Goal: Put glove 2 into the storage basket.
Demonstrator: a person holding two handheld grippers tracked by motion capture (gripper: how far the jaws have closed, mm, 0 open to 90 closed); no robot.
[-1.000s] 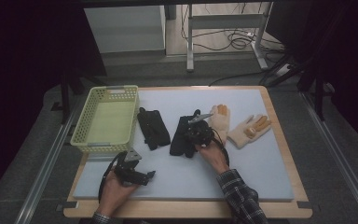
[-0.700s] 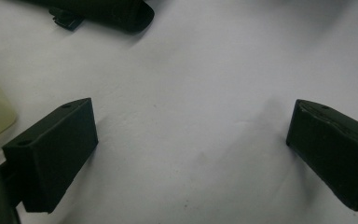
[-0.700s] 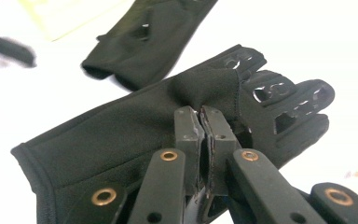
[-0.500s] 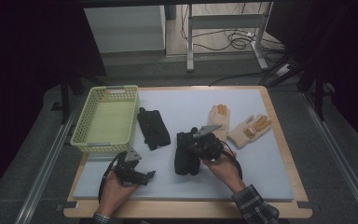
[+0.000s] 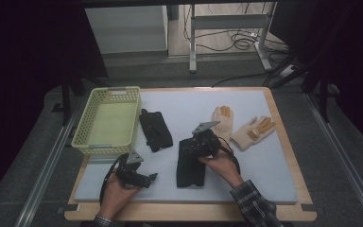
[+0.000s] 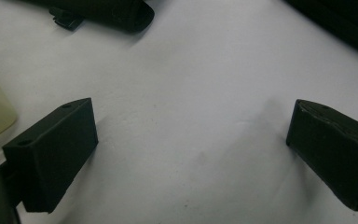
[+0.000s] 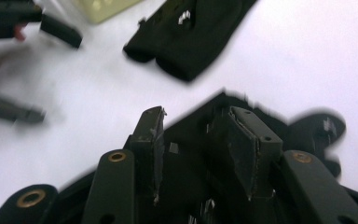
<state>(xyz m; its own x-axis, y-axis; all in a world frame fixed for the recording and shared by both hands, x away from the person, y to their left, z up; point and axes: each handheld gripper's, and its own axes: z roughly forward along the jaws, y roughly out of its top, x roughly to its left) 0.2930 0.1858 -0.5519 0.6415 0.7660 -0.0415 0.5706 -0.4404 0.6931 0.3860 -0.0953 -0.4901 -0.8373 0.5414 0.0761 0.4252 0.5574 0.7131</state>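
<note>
High view: on the desk (image 5: 274, 156), the right hand-held gripper (image 5: 203, 143) sits over the upper end of a black glove (image 5: 191, 165) lying just right of a second black glove (image 5: 155, 129), which rests beside the yellow basket (image 5: 108, 120). Two tan gloves (image 5: 243, 127) lie farther right of the basket. The left hand-held gripper (image 5: 144, 178) rests below the basket.

Left gripper view: its jaws stand wide apart over bare white surface, holding nothing.

Right gripper view: the jaws have just been opening and stand partly apart above the black glove (image 7: 200, 140), not pinching it. This looks like a release after dragging the glove; next it probably needs a fresh grasp to carry it toward the basket.
</note>
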